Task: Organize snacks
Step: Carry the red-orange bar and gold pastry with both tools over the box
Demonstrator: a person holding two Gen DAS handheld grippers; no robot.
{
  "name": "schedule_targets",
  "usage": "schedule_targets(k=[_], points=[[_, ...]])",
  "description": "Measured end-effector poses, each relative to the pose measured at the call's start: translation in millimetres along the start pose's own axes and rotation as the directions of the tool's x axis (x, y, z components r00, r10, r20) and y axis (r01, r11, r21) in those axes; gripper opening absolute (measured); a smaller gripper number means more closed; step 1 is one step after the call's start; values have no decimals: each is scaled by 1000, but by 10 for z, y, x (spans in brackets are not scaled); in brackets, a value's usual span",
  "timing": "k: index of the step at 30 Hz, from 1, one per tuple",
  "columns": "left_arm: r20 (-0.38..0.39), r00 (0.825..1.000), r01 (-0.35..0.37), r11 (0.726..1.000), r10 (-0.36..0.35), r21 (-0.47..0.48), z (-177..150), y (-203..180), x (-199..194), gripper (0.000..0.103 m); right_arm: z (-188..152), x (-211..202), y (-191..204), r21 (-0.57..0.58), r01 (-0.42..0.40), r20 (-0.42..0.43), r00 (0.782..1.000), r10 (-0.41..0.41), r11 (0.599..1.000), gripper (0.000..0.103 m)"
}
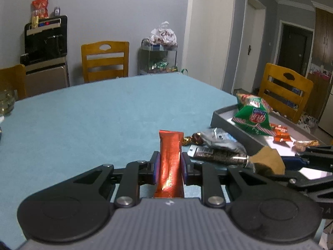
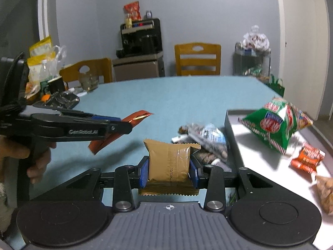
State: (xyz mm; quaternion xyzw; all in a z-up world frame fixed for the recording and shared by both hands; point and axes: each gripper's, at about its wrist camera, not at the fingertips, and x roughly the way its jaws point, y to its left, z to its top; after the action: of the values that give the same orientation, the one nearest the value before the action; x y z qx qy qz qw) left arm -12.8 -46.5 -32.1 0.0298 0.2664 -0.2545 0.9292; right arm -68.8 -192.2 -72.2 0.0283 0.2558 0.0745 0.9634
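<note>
My left gripper [image 1: 170, 164] is shut on a long red foil stick packet [image 1: 170, 162], held above the blue tablecloth. From the right wrist view the same left gripper [image 2: 116, 125] comes in from the left with the red packet [image 2: 133, 119] sticking out both ways. My right gripper [image 2: 169, 166] is shut on a tan foil snack packet [image 2: 168, 162]; that tan packet [image 1: 268, 160] also shows at the right of the left wrist view. A grey tray [image 2: 228, 125] at the right holds a green chip bag [image 2: 276, 125] and small orange packets [image 2: 306, 157].
Loose wrapped snacks [image 2: 206, 139] lie on the cloth beside the tray's left wall. Bottles, bags and a jar [image 2: 88, 81] crowd the far left of the table. Wooden chairs [image 1: 105, 60] ring it, and a person's hand [image 2: 35, 162] grips the left tool.
</note>
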Motion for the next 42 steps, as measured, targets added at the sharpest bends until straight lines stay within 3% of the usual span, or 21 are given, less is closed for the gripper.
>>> schedule_targets(k=[9, 20, 33, 42], points=[[74, 997, 2, 999, -5, 35, 188, -117, -329, 18, 181, -196, -100, -21, 16, 96, 995, -14, 1000, 40], [94, 994, 48, 994, -57, 94, 376, -506, -375, 18, 213, -466, -563, 29, 93, 178, 979, -97, 995, 40], [66, 989, 116, 978, -129, 172, 491, -1196, -164, 18, -6, -599, -1126, 108, 142, 169, 973, -159, 984, 40], [-5, 975, 220, 954, -223, 204, 546, -1649, 142, 18, -164, -600, -1366, 119, 161, 118, 978, -175, 980, 40]])
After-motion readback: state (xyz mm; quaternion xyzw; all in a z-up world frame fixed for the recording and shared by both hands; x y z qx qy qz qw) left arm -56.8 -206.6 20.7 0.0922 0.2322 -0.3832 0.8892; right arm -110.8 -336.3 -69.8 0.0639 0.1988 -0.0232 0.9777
